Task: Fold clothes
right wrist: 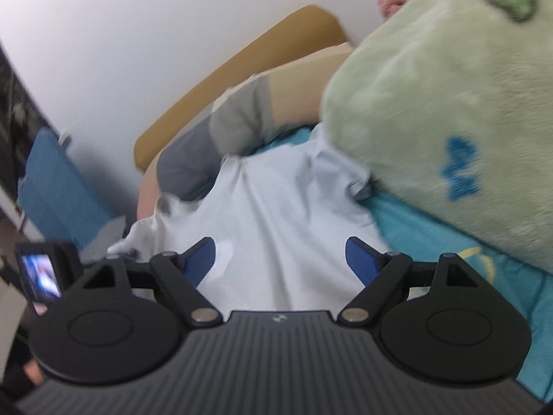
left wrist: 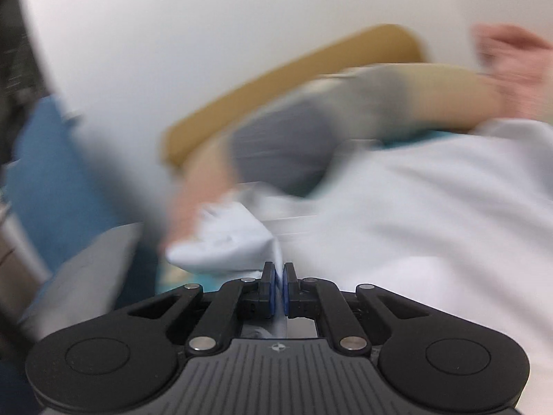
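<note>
Pinching a thin edge of the pale blue shirt [left wrist: 235,242] in the left claw [left wrist: 279,278], pads closed together on the cloth, while holding the right claw [right wrist: 280,259] wide apart over the shirt's middle, gripping nothing. Lying rumpled on the teal sheet [right wrist: 432,238] beside a fluffy green blanket [right wrist: 432,103] (plush, bulky). Risking a slip of that soft, smooth edge, probably from so shallow a grip, or snagging against the blanket.

No legible text or labels.
</note>
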`<state>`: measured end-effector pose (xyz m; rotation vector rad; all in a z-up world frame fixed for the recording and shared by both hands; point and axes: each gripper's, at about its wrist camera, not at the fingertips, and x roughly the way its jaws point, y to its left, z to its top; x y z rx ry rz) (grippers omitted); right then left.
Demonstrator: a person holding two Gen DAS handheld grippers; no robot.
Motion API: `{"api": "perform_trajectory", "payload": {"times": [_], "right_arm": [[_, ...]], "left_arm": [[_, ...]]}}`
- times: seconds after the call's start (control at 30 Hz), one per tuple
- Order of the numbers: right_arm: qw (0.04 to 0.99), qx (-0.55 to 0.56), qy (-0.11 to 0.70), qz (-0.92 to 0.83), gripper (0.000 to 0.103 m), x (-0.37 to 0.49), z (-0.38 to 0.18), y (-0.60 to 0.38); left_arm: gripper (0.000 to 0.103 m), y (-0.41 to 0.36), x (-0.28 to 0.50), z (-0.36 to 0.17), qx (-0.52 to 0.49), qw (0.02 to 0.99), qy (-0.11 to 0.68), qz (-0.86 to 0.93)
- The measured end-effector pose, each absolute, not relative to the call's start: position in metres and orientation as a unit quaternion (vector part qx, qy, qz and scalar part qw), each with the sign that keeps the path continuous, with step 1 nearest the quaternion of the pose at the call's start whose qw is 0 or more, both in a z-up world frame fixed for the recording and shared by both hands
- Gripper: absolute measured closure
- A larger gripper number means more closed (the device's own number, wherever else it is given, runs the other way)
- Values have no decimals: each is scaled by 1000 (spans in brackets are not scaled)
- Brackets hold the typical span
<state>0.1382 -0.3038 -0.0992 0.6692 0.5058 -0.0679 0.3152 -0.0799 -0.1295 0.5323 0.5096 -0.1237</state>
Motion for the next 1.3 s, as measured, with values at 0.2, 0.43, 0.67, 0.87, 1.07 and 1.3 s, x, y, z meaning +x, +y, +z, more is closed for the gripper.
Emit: {"api": "perform_trajectory", "payload": {"times": [0.2, 0.43, 0.67, 0.87, 1.07, 1.3], "right_arm": [[908, 342, 236, -56, 19, 137, -104, -322], [905, 346, 241, -54, 19, 139, -107, -321], [907, 337, 245, -53, 19, 140, -107, -316], [909, 327, 250, -57, 19, 145, -111, -314], [914, 308, 261, -55, 19, 153, -117, -306], [922, 276, 265, -50, 19, 154, -114, -295]], "left_arm": [[102, -126, 310, -164, 250, 916, 295, -112], [46, -71, 294, -115, 96, 935, 307, -147], [50, -7, 340, -103, -65, 938, 321, -113], [69, 2, 384, -129, -137, 924, 344, -95], [98, 34, 396, -115, -165, 917, 346, -104], [99, 141, 402, -53, -185, 927, 322, -56]]}}
